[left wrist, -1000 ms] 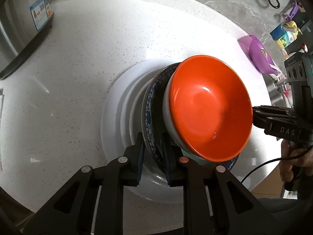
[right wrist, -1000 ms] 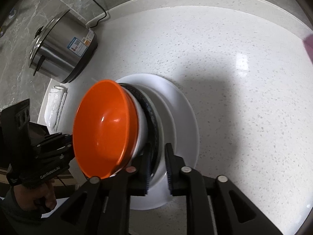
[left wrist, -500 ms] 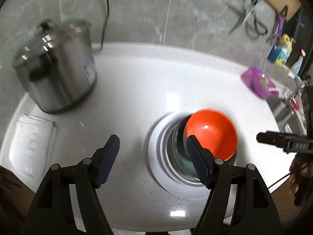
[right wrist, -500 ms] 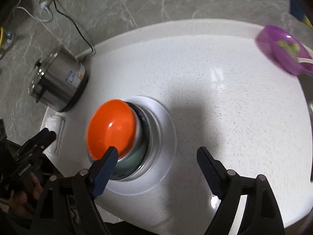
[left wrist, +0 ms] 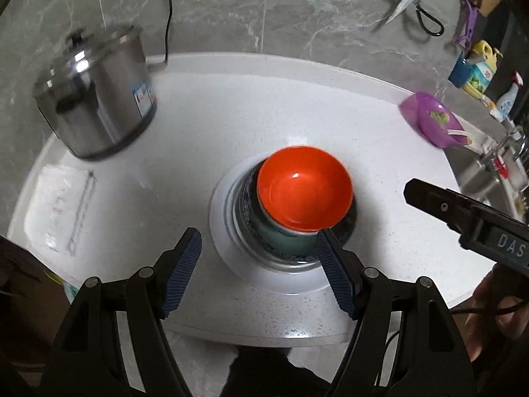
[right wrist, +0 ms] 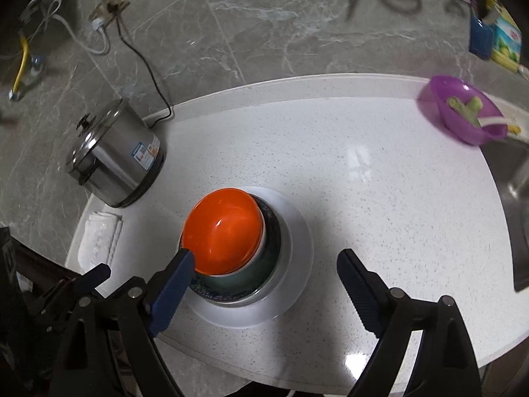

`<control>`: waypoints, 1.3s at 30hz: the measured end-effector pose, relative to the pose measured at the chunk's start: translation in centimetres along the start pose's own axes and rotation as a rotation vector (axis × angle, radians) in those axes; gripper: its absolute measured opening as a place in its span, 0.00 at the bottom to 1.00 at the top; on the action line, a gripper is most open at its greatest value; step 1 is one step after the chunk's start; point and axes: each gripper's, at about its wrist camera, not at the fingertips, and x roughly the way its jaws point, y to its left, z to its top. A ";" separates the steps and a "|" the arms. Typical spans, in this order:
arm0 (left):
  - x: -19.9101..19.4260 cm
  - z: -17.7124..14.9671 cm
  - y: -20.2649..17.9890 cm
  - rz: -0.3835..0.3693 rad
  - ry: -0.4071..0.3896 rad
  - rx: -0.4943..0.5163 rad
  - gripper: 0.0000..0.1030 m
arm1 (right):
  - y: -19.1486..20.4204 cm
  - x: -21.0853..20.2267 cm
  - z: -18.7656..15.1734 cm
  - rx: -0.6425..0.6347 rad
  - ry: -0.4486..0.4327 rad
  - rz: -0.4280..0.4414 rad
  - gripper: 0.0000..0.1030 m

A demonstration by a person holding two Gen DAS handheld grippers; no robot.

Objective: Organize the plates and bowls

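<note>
Orange bowl (left wrist: 304,188) sits atop stacked bowls & white plate (left wrist: 221,218) on tabletop (left wrist: 231,115). Left claw (left wrist: 258,274) & right claw (right wrist: 267,291) both wide, empty; right's jaws just been opening.

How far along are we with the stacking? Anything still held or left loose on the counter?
Stacking looks done: the glossy orange bowl sits in a pale green bowl, on a dark blue patterned plate and a wide white plate. Nothing is in hand: left gripper and right gripper have just been opening, with nothing between the jaws. The only other dish I see is the purple bowl near the sink.
</note>
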 end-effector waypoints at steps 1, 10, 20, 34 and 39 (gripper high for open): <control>-0.2 0.1 -0.4 0.017 0.002 0.005 0.68 | -0.2 -0.2 -0.1 0.001 -0.006 -0.013 0.87; -2.2 1.1 -1.6 0.035 0.007 -0.020 0.68 | -0.7 -3.2 -0.9 -0.014 -0.054 -0.139 0.88; -3.3 1.8 -0.7 0.034 0.040 0.051 0.72 | 2.3 -3.6 -1.5 0.024 -0.044 -0.228 0.89; -3.9 2.9 2.2 -0.015 0.039 0.060 0.72 | 4.8 -3.3 -1.7 0.052 -0.065 -0.294 0.89; -3.7 3.3 2.4 -0.020 0.039 0.068 0.72 | 5.3 -3.2 -1.5 0.048 -0.071 -0.299 0.89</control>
